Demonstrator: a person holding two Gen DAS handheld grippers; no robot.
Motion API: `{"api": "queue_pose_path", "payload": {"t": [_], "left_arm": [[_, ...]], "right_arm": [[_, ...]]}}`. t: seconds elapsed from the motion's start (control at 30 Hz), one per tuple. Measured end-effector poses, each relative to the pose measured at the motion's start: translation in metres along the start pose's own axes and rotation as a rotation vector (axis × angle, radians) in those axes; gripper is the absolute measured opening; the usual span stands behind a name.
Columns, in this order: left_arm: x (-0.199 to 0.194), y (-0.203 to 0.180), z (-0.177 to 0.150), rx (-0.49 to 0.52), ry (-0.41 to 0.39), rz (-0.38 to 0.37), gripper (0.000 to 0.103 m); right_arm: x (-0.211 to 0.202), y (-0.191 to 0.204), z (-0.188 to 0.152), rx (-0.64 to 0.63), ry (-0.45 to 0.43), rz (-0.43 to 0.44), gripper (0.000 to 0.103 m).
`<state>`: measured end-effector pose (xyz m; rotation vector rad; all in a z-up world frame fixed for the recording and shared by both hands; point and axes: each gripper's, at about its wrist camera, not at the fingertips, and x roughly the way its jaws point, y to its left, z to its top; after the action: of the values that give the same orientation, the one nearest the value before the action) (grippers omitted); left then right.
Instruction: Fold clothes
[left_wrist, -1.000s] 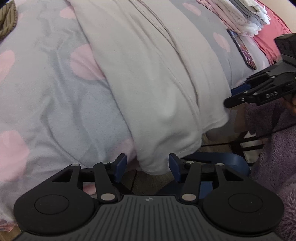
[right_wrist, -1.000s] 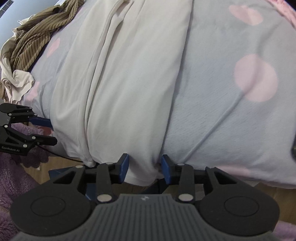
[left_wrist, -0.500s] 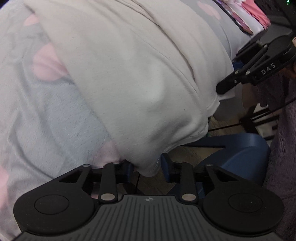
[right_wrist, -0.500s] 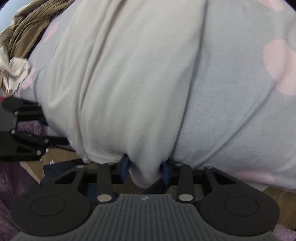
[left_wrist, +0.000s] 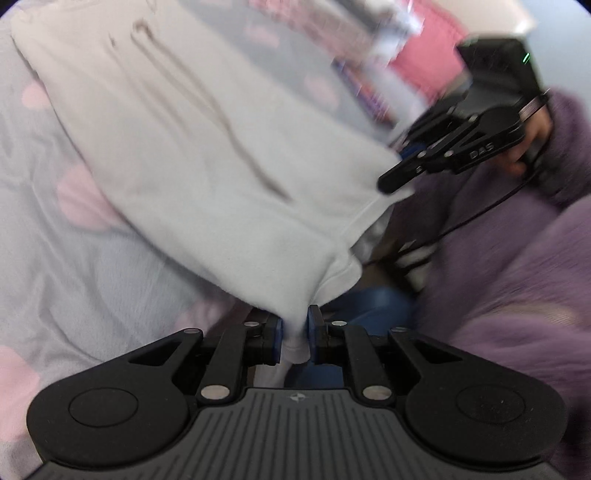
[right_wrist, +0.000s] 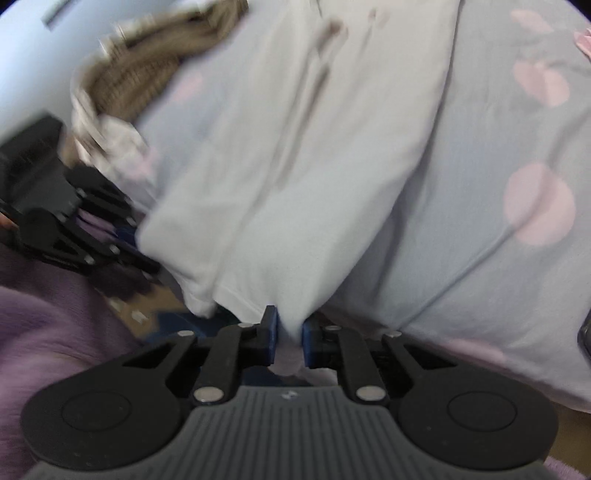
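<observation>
A pale cream garment (left_wrist: 207, 155) lies lengthwise on the bed and hangs over its near edge. My left gripper (left_wrist: 294, 334) has its jaws closing on the garment's near corner, and the blue pads pinch a fold of the cloth. My right gripper (right_wrist: 288, 334) is closing the same way on the other near corner of the cream garment (right_wrist: 295, 177), with cloth bunched between its pads. Each gripper shows in the other's view: the right gripper (left_wrist: 397, 177) at the garment's far hem corner, the left gripper (right_wrist: 122, 254) at the left edge. Both views are blurred.
The bed carries a grey cover with pink dots (right_wrist: 517, 206). A brown striped garment (right_wrist: 155, 70) is heaped at the back left. Folded pink and white clothes (left_wrist: 413, 48) lie at the far right. A purple fleece sleeve (left_wrist: 517, 280) and a blue object (left_wrist: 369, 299) sit below the bed edge.
Both grippers went from open around the hanging hem to closed on it. Both have risen and lifted the garment's near edge off the bed's side.
</observation>
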<state>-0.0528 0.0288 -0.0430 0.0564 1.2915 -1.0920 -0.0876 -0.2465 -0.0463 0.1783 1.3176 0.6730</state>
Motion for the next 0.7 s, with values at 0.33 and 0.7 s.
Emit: {"api": "queue_pose_path", "payload": {"t": [0.33,0.7], "left_arm": [[-0.067,0.036,0.042,-0.106,-0.279,-0.01,0.011],[-0.058,0.113,0.115,-0.278,-0.43,0.111,0.011]], "right_arm": [[-0.059,-0.019,0.053,0.067,-0.26,0.084,0.01],[-0.044,-0.056,0.136,0.123,-0.424,-0.032,0.01]]}}
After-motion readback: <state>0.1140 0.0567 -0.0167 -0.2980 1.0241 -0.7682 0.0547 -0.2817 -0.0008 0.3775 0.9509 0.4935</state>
